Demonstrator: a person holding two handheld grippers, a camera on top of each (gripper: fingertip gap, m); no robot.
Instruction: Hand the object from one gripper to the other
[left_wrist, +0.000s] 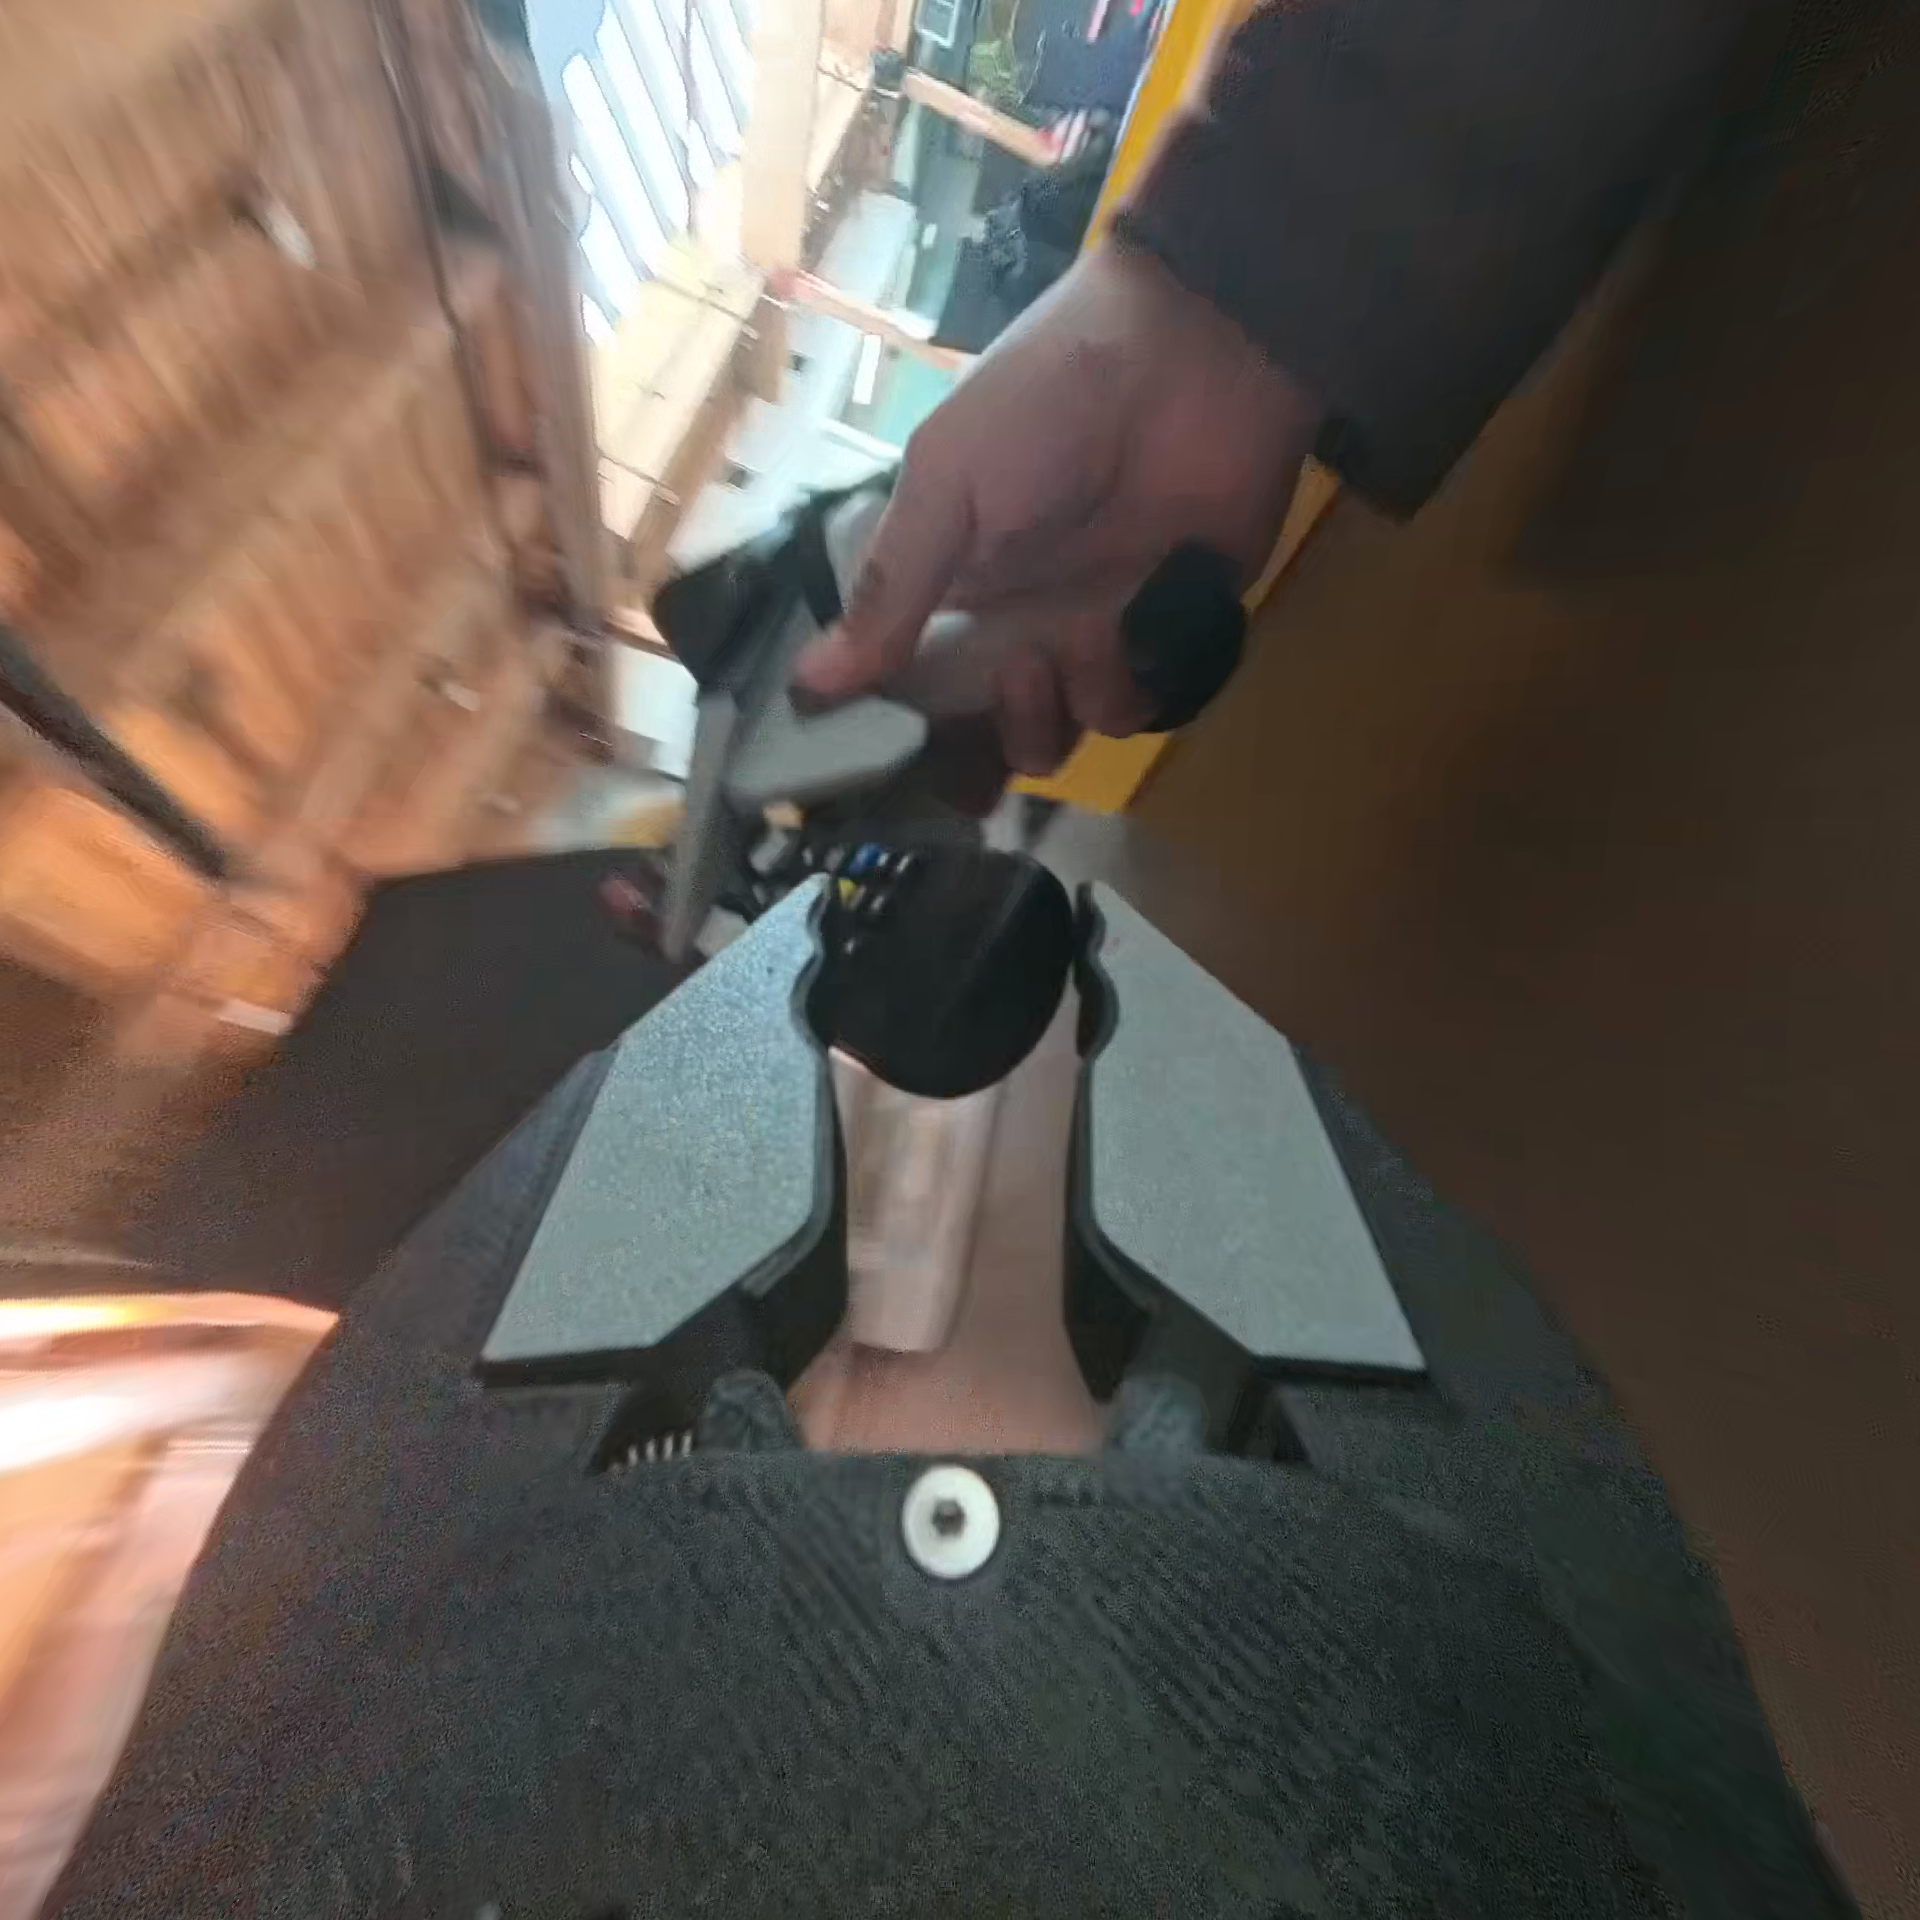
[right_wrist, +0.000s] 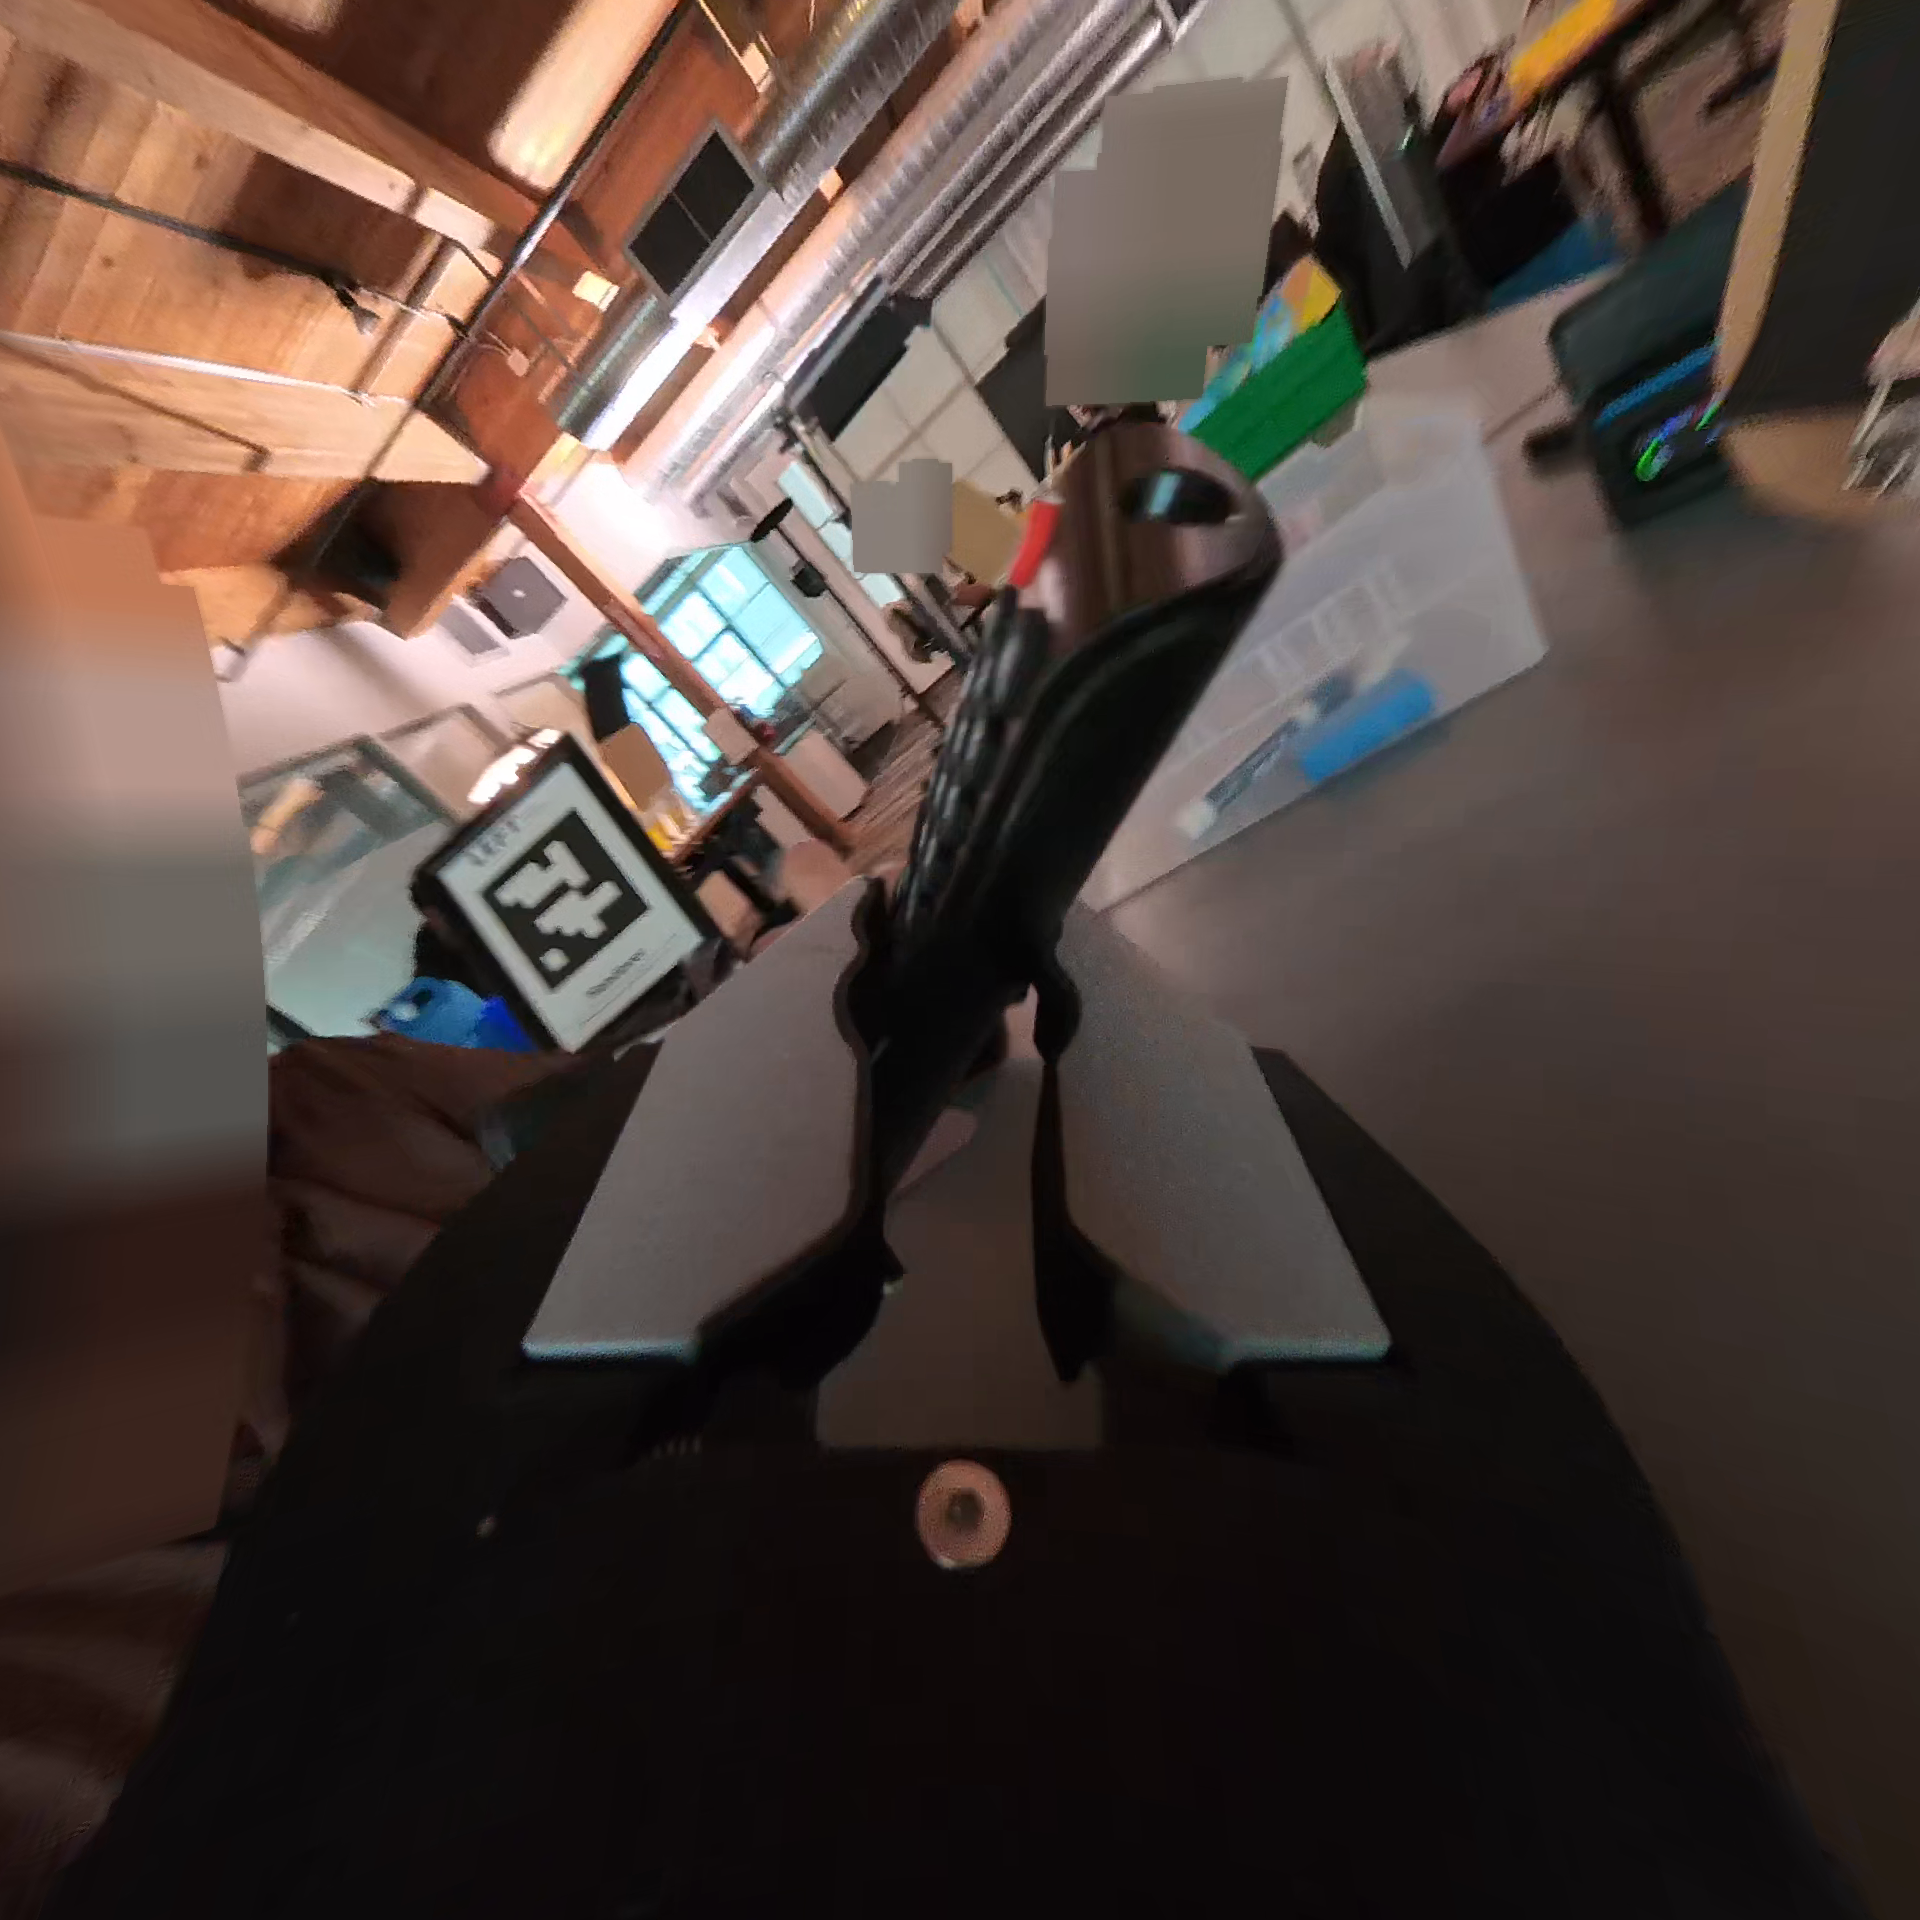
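The object is a black remote control (right_wrist: 1049, 727) with rows of buttons and a hole at its far end. My right gripper (right_wrist: 951, 966) is shut on its lower part, and it stands up and tilts right above the fingers. In the left wrist view its rounded black end (left_wrist: 935, 997) shows between the fingertips of my left gripper (left_wrist: 951, 935), whose jaws stand apart; I cannot tell if they touch it. A hand (left_wrist: 1060, 499) holds the right gripper (left_wrist: 717, 790) just beyond. The left gripper's black-and-white tag (right_wrist: 566, 904) shows left of the remote.
A brown table (right_wrist: 1558, 935) lies to the right. On it stand a clear plastic bin (right_wrist: 1351, 644) with blue items, a green crate (right_wrist: 1288, 384) and a black device with coloured lights (right_wrist: 1652, 447). The left wrist view is motion-blurred.
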